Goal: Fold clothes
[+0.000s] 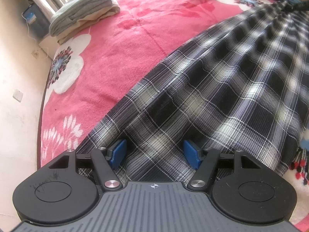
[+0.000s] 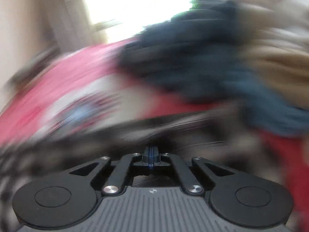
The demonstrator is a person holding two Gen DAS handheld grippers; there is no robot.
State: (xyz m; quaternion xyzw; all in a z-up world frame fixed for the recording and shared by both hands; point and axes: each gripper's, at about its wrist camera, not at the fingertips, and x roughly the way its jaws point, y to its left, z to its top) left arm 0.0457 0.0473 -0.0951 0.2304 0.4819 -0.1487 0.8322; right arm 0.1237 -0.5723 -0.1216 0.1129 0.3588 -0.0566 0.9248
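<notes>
1. The left gripper's (image 1: 154,153) blue fingers (image 1: 118,152) stand spread, both resting down on the plaid garment (image 1: 212,89), with a flat stretch of cloth between them and nothing pinched.
2. The right gripper's (image 2: 151,155) fingers are pressed together; whether any cloth is caught between them cannot be told through the heavy blur.
3. The plaid garment lies spread over the pink flowered blanket (image 1: 119,58), running from the left gripper toward the far right.
4. A folded stack of grey and beige clothes (image 1: 83,13) sits on the blanket's far left corner, well apart from the plaid.
5. In the right wrist view, a dark blue-green heap (image 2: 202,58) and tan cloth (image 2: 280,61) lie ahead, blurred.
</notes>
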